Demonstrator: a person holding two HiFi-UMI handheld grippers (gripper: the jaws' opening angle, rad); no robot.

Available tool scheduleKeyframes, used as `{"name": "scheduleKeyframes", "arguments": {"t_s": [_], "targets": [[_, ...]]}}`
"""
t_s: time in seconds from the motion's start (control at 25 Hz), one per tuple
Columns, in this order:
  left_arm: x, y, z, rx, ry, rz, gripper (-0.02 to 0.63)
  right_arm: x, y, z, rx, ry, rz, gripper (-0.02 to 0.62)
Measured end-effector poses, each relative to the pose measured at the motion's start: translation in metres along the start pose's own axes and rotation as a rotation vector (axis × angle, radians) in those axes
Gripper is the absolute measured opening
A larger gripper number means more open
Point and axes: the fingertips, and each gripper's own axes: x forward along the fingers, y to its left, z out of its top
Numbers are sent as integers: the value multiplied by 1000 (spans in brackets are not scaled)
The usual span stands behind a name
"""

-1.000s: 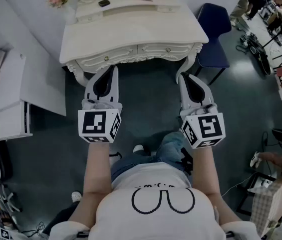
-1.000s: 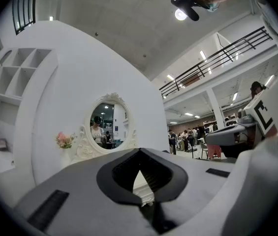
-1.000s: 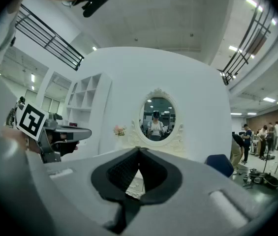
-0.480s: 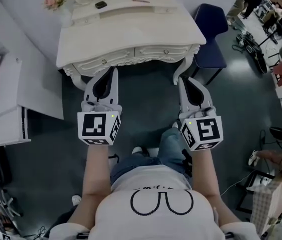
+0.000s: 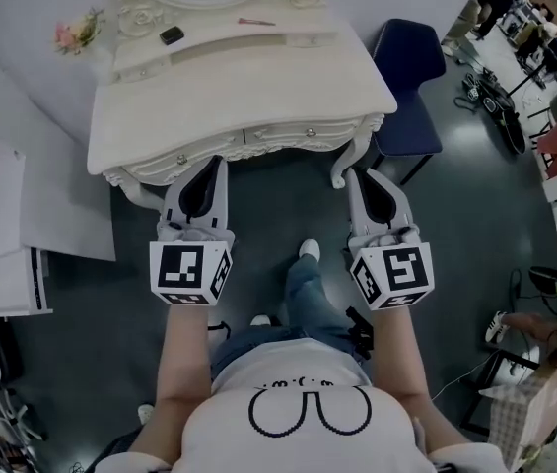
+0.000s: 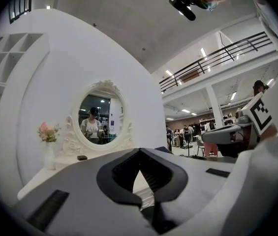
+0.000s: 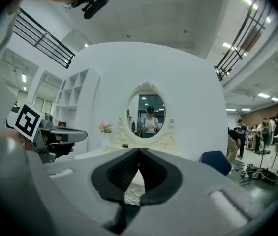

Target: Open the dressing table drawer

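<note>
Both tongs are pinched together and empty. The left tongs (image 5: pixel 221 162) and right tongs (image 5: pixel 349 173) point level at the dressing table (image 5: pixel 150 126), near its front and seemingly not touching. The left drawer (image 5: pixel 184 158) and right drawer (image 5: pixel 303 133) sit flush under the counter (image 5: pixel 258 82), knobs untouched. I'd say nothing is done yet: a knob must still be gripped and a drawer pulled. Farther out stand the oval mirror (image 7: pixel 146 113), flowers (image 5: pixel 76 35) and a blue chair (image 5: pixel 411 57). No brand or label is readable, and the shirt print is too small.
</note>
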Motion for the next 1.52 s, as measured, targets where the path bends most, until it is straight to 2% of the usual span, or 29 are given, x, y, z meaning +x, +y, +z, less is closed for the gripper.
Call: {"name": "scheduleKeyframes", "arguments": {"t_s": [0.2, 0.48, 0.68, 0.84, 1.0, 1.2, 1.28, 1.4, 1.52], "targets": [[77, -13, 2, -5, 4, -25, -2, 46, -55, -5, -1, 24, 24, 2], [191, -26, -2, -19, 18, -19, -2, 119, -142, 0, -20, 31, 64, 2], [261, -34, -8, -28, 19, 15, -2, 159, -197, -4, -27, 29, 89, 3], [306, -48, -12, -25, 36, 39, -2, 178, -241, -9, -30, 34, 68, 3], [339, -60, -26, -28, 98, 7, -2, 195, -261, -13, -40, 37, 79, 2], [372, -50, -42, -66, 147, 58, -2, 219, -278, -28, -13, 69, 94, 3], [387, -45, -47, -75, 153, 67, 19, 229, -285, -32, -11, 76, 96, 3], [415, -41, -62, -98, 189, 52, 146, 248, -296, -40, -18, 98, 103, 3], [443, -39, -76, -106, 215, 35, 150, 271, -308, -47, -22, 124, 116, 2]]}}
